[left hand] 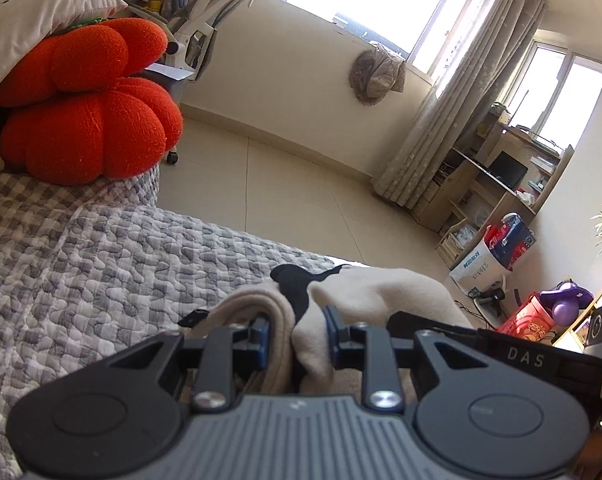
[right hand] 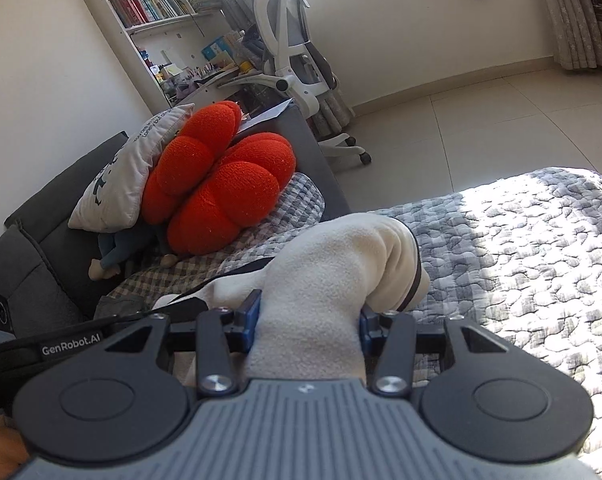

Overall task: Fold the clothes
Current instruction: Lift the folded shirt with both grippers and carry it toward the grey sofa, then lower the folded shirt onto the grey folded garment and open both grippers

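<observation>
Both grippers mine, left gripper (left hand: 295, 342) pinching cream garment (left hand: 381, 288) folds at lower centre, right gripper (right hand: 307, 320) clamped on its thick bunch, apparently lifted above grey quilt (right hand: 521, 248), orange cushions (right hand: 221, 184) upper left.

Both wrist views look closely across the bed (left hand: 101, 248).

Right claw (right hand: 307, 326) around cream garment (right hand: 333, 264)

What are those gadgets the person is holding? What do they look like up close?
Two matching handheld tools. The left gripper and the right gripper each have a ribbed grey body, two round black discs at the sides, black linkage bars with silver screws, and blue-tipped jaws. A black strap on the right one reads "GenRobot.AI".
</observation>
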Demonstrator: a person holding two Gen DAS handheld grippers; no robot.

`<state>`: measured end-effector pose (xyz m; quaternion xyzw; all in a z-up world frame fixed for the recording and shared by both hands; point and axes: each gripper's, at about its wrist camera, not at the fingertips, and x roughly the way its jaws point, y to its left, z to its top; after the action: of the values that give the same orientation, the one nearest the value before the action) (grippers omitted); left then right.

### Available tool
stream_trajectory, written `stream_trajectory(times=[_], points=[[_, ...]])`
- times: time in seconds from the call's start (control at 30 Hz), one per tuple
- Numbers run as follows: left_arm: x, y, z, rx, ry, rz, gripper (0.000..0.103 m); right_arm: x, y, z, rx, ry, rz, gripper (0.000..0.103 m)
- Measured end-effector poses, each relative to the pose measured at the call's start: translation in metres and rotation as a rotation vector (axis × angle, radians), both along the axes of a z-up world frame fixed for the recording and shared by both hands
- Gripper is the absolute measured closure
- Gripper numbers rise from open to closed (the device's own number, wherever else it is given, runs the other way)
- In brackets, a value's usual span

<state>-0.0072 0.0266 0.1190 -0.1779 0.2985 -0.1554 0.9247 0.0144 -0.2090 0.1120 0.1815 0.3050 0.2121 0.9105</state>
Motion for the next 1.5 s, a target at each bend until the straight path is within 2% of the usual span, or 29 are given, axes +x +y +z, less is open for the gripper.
stream_trajectory(times=[0.33,0.57,0.67,0.83,0.9,0.97,1.03,1.1,1.17,1.2,1.27,1.3,1.33,1.37,1.4,1.43,1.5], points=[[-0.006,0.010,0.003,-0.029,0.007,0.005,0.077,-0.001,0.008,0.004,-0.028,-0.027,-0.001,0.054],[-0.015,0.073,0.010,-0.118,0.022,0.086,0.077,0.005,0.058,0.012,-0.033,-0.054,0.074,0.054],[-0.024,0.128,0.020,-0.177,0.013,0.149,0.077,0.011,0.098,0.013,-0.004,-0.038,0.144,0.054],[-0.034,0.247,0.039,-0.209,0.009,0.278,0.078,0.031,0.209,0.035,0.026,-0.020,0.305,0.054],[-0.038,0.310,0.063,-0.242,-0.034,0.337,0.079,0.031,0.268,0.061,0.050,-0.095,0.360,0.054],[-0.044,0.357,0.092,-0.250,-0.101,0.380,0.079,0.025,0.315,0.081,0.115,-0.165,0.390,0.054],[-0.053,0.389,0.118,-0.205,-0.164,0.405,0.078,0.019,0.352,0.090,0.208,-0.216,0.403,0.054],[-0.061,0.409,0.128,-0.112,-0.190,0.422,0.078,0.014,0.379,0.078,0.299,-0.204,0.394,0.054],[-0.061,0.427,0.112,-0.044,-0.152,0.435,0.077,0.010,0.404,0.048,0.376,-0.132,0.375,0.054],[-0.055,0.435,0.089,-0.003,-0.093,0.445,0.077,0.009,0.416,0.027,0.371,-0.076,0.365,0.054],[-0.043,0.453,0.034,0.054,0.046,0.456,0.077,0.004,0.440,-0.023,0.333,0.057,0.331,0.054],[-0.037,0.467,-0.004,0.046,0.142,0.460,0.077,-0.001,0.449,-0.050,0.302,0.134,0.303,0.054],[-0.035,0.475,-0.031,0.031,0.209,0.472,0.077,-0.006,0.459,-0.077,0.271,0.210,0.275,0.053],[-0.039,0.484,-0.058,-0.010,0.242,0.497,0.075,-0.012,0.459,-0.087,0.280,0.208,0.268,0.053],[-0.047,0.491,-0.069,-0.070,0.212,0.503,0.075,-0.020,0.455,-0.090,0.305,0.174,0.269,0.052],[-0.055,0.498,-0.073,-0.147,0.172,0.506,0.075,-0.023,0.456,-0.084,0.280,0.138,0.281,0.052],[-0.056,0.501,-0.064,-0.148,0.149,0.512,0.076,-0.022,0.459,-0.068,0.261,0.114,0.303,0.052]])
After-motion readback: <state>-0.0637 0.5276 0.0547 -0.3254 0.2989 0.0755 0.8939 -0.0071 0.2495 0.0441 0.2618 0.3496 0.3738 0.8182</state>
